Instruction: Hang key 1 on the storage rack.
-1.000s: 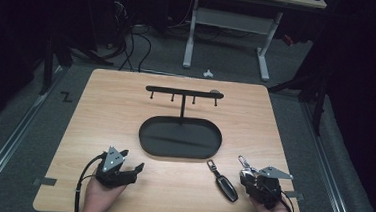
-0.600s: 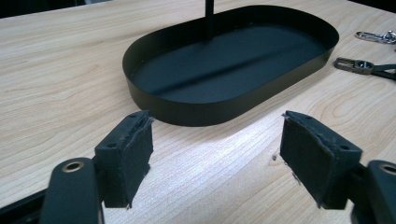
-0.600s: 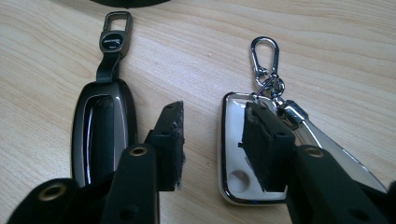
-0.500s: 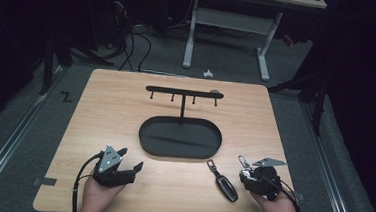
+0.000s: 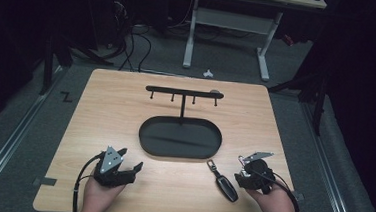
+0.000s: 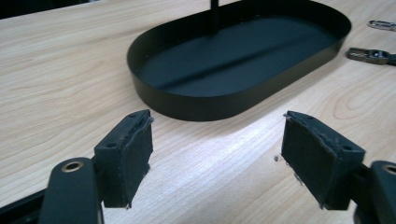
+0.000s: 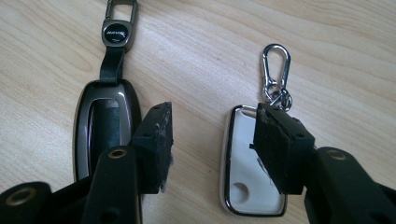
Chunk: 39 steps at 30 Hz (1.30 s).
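Apparently release step: right gripper [image 7: 212,149] jaws just been opening, apart, nothing between, above silver key fob [image 7: 247,179] and dark key fob [image 5: 225,186] near tabletop's front right corner. Left gripper [image 6: 215,158] apart, idle. Next: re-aim, grip fob.

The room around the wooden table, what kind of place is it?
Probably a lab or workshop: the wooden table sits in a dark room, with tangled cables on the grey floor and a white-legged desk behind.
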{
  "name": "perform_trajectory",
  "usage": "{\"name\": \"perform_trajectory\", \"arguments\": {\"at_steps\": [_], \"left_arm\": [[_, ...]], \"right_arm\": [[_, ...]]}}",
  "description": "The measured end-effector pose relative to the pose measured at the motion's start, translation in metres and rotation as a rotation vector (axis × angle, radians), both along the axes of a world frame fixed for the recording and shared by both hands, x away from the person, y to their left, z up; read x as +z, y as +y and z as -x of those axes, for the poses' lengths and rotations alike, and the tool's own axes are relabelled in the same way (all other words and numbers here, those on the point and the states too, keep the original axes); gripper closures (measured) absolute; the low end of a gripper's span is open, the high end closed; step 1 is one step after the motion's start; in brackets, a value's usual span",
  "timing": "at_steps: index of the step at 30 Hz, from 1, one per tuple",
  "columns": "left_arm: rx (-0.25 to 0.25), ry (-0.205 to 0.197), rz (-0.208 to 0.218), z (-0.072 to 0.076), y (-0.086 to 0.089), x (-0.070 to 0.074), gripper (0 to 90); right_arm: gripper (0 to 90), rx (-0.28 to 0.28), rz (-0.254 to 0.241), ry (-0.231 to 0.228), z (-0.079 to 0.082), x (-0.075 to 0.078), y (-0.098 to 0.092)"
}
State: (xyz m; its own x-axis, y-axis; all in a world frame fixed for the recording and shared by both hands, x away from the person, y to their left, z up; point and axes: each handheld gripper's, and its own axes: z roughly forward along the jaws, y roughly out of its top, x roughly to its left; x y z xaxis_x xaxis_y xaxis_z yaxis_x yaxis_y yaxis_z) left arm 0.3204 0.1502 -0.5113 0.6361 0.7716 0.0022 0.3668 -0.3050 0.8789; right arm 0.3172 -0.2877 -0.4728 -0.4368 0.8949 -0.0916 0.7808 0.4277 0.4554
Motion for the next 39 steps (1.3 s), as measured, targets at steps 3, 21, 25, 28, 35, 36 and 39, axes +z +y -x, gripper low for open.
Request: {"name": "perform_trajectory", "arguments": {"at_steps": [3, 21, 25, 28, 35, 36, 39], "left_arm": [[-0.014, 0.007, 0.005, 0.0, -0.001, -0.001, 25.6], [-0.047, -0.003, -0.007, 0.002, -0.004, -0.003, 26.9], [-0.062, -0.007, -0.021, 0.003, -0.007, -0.003, 26.3], [-0.065, -0.005, -0.024, 0.003, -0.008, -0.002, 26.4], [-0.056, -0.008, -0.02, 0.003, -0.006, -0.001, 26.3], [-0.055, -0.006, -0.021, 0.003, -0.005, -0.001, 26.3], [-0.051, -0.006, -0.018, 0.003, -0.004, -0.001, 26.2]], "right_arm": [[46.4, 0.031, 0.042, 0.033, -0.005, 0.002, 0.006], [42.0, 0.076, 0.155, 0.276, -0.028, 0.01, 0.024], [40.2, 0.073, 0.157, 0.32, -0.034, 0.013, 0.027], [40.1, 0.084, 0.175, 0.324, -0.036, 0.014, 0.032], [37.5, 0.103, 0.181, 0.331, -0.037, 0.017, 0.04], [37.5, 0.103, 0.176, 0.328, -0.038, 0.017, 0.042], [37.5, 0.098, 0.174, 0.335, -0.039, 0.017, 0.045]]}}
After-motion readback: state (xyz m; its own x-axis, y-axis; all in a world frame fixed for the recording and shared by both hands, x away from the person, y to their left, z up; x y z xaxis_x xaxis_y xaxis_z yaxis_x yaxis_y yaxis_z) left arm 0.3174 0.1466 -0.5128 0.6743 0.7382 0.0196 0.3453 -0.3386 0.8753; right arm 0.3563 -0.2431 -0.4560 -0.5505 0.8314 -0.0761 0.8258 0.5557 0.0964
